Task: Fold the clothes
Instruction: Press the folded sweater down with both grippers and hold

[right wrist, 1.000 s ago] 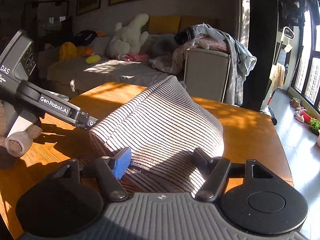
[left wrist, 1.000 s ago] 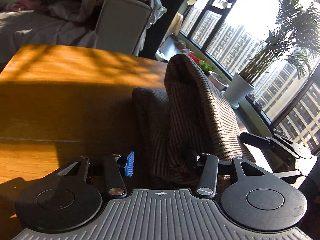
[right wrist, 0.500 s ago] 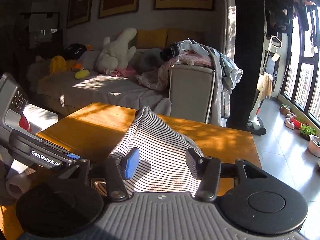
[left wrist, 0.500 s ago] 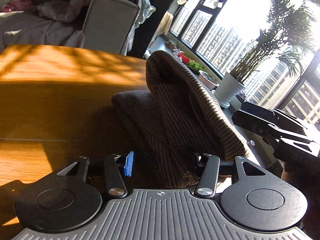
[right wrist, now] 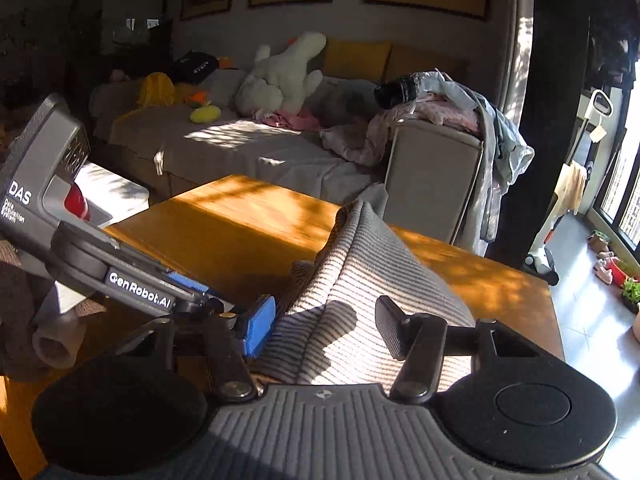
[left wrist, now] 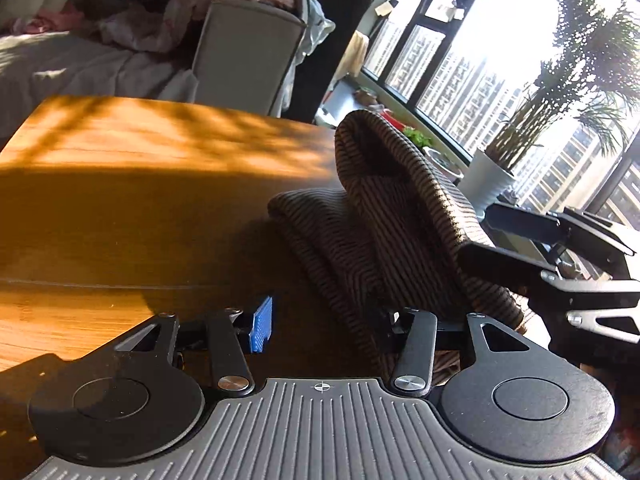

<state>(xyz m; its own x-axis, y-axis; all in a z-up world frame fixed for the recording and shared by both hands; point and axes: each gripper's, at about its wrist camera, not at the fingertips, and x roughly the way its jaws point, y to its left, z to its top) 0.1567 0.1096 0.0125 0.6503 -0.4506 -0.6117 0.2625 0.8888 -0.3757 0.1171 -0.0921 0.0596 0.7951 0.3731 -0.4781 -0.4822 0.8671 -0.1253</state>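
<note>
A striped knit garment [left wrist: 384,216] lies bunched on the wooden table [left wrist: 140,200], one fold standing up. It also shows in the right wrist view [right wrist: 368,280]. My left gripper [left wrist: 326,320] is open, its blue pad [left wrist: 261,322] clear of the cloth and its right finger hidden under the garment's edge. My right gripper [right wrist: 326,326] is open, and the cloth lies between its fingers. The right gripper's body [left wrist: 560,248] shows at the right of the left view. The left gripper's body [right wrist: 80,248] shows at the left of the right view.
A grey sofa [right wrist: 248,152] with plush toys and piled clothes stands beyond the table [right wrist: 248,216]. A grey armrest [left wrist: 244,52] is close behind the table's far edge. A potted plant [left wrist: 520,136] stands by the windows at the right.
My right gripper has opened wider and the cloth has slackened between its fingers. The raised fold has sunk and shifted. The left gripper has stayed open.
</note>
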